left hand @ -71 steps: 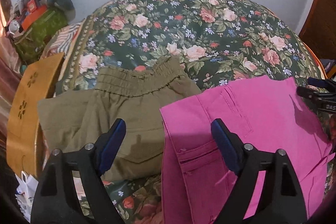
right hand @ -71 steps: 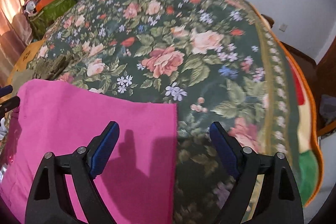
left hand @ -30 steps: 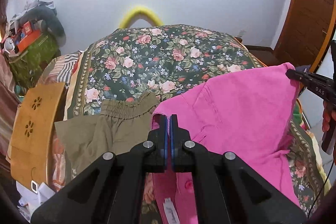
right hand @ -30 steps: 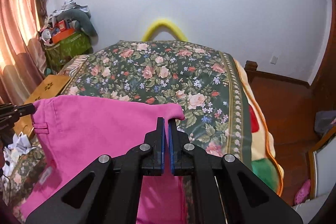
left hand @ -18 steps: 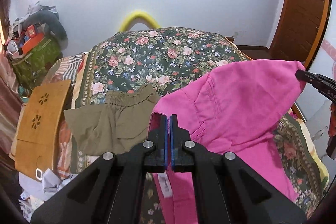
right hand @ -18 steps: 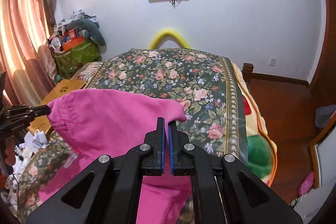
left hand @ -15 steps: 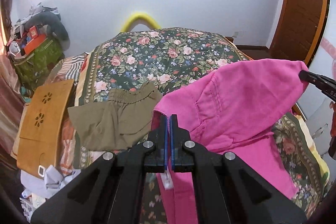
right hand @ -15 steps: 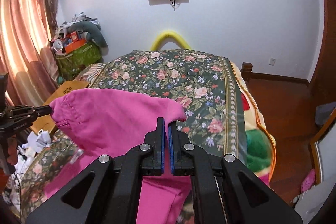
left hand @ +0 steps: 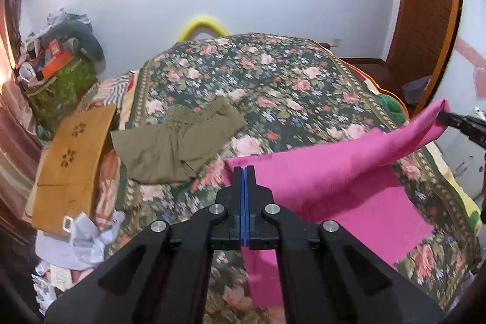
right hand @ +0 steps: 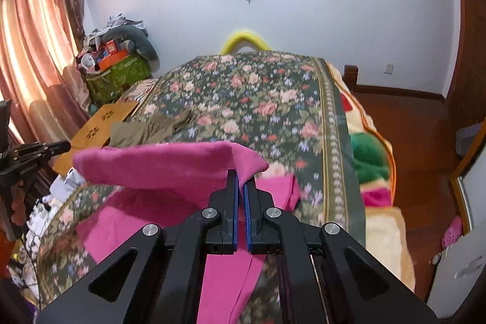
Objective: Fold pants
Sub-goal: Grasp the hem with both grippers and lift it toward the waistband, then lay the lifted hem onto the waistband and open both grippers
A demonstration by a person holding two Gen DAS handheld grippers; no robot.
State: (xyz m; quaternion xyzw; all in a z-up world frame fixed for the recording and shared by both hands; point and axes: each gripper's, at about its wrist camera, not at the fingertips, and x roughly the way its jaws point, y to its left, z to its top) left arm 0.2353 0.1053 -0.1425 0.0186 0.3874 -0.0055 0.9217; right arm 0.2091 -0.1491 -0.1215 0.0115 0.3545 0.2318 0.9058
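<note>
Beyond both claws, spread wide: floral bedspread, reaching back to the white wall. Draped between the two claws and lifted clear of the spread along its top edge: pink pants, lower part trailing onto the bed beneath and to the right of the left claw. Ahead and left of the left claw, flat and well apart from the pink cloth: olive pants. Further left, off the bed's edge: wooden lap table. Left gripper clamped tight on one corner of the pink cloth, blue pads pressed together. Right gripper likewise pinched on the opposite corner, fabric caught between nearly touching pads.
</note>
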